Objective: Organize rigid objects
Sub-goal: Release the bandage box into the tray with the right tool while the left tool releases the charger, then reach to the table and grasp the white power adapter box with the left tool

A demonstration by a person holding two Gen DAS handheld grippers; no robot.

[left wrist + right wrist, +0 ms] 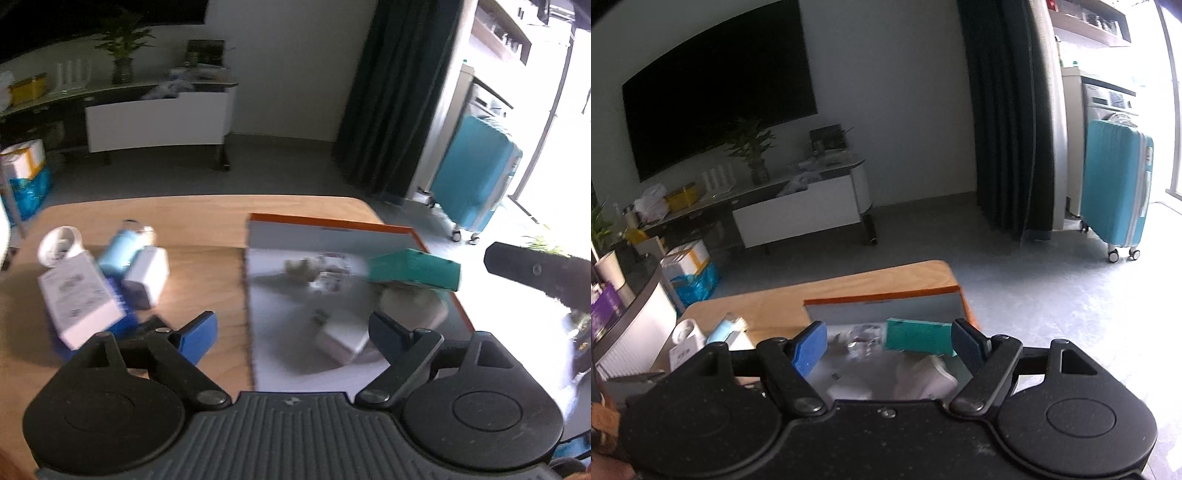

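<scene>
This is a home living room: a large dark flat television [716,92] hangs above a low white media console [798,214] with a potted green plant [753,147], a teal hard-shell wheeled suitcase [1115,192] standing beside dark floor-length curtains [1004,110].

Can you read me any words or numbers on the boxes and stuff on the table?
No words can be read here.
White box: small printed lines, too blurred to read.
Grey tray: a dark mark on its far wall, too blurred.
Teal box: no print shows.
Blue bottle: too blurred.
</scene>
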